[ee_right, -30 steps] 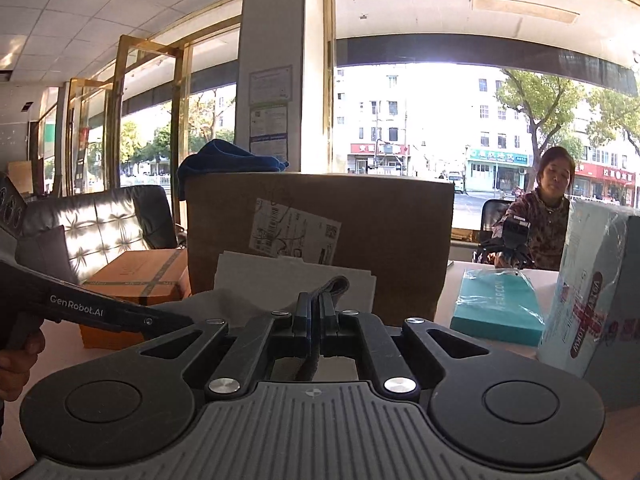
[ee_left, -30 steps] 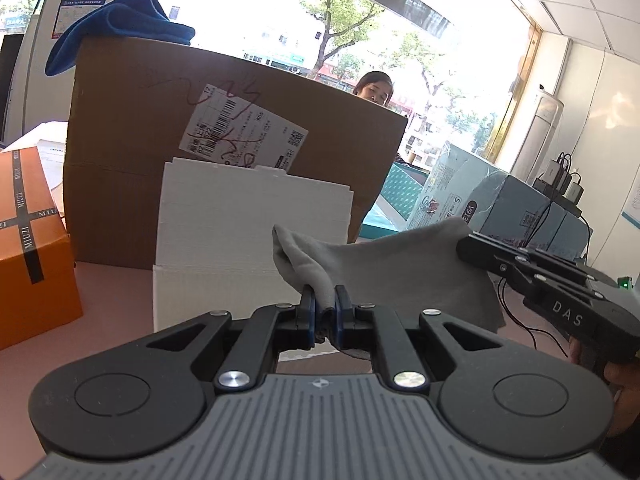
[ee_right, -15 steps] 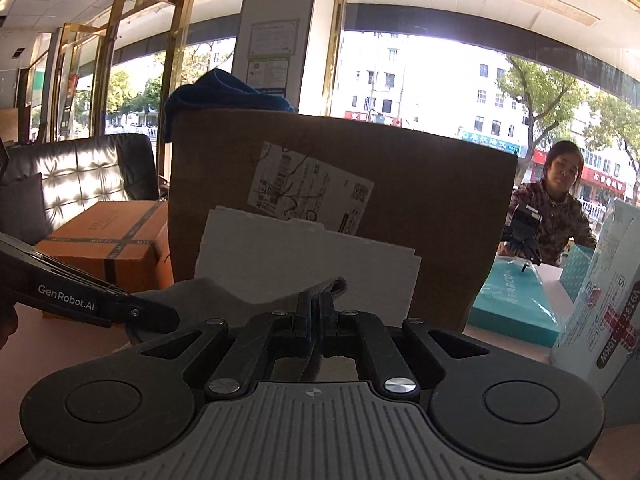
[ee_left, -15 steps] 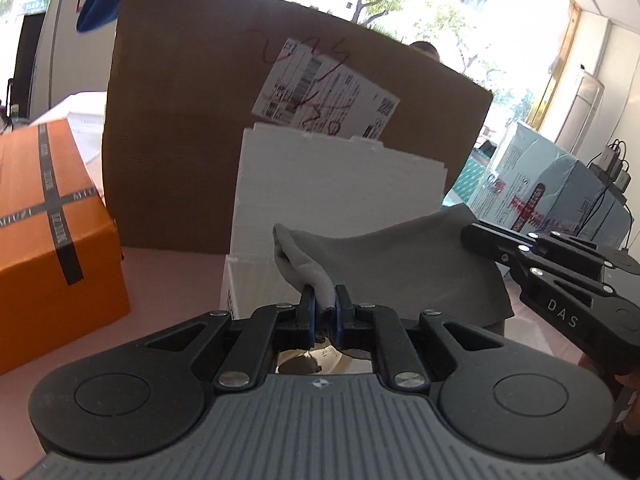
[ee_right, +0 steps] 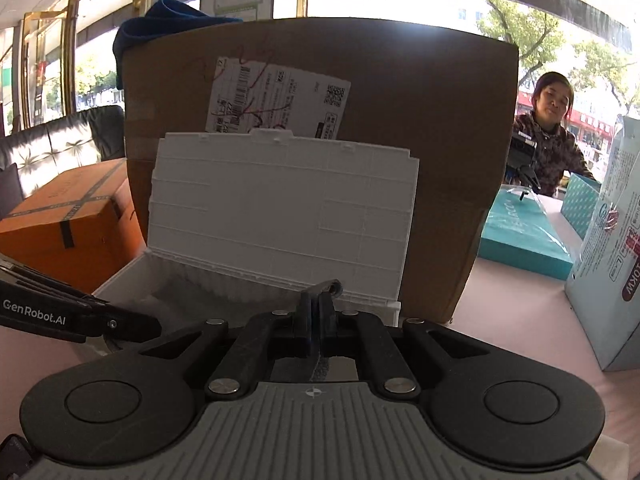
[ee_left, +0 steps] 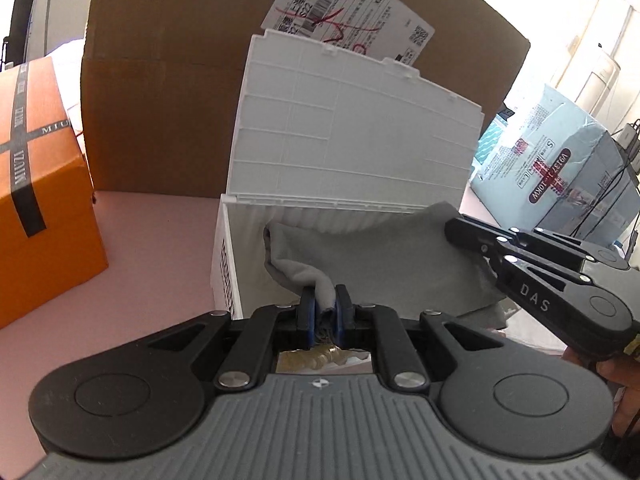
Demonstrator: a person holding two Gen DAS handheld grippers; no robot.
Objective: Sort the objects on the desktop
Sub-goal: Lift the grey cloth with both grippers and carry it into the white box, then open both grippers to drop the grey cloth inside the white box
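Holding cloth (ee_left: 372,256) stretched over open bin (ee_left: 228,264), left tool (ee_left: 325,306) and right tool (ee_right: 315,312) each clamped on a corner. Risking snagging on the rim if dropped unevenly.

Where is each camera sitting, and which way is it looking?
Left wrist: sits on the left gripper, looks forward and down at the grey cloth over the open white storage box; the right gripper shows.
Right wrist: sits on the right gripper, looks forward at the box's raised lid; the left gripper shows.
Both share the cardboard box.
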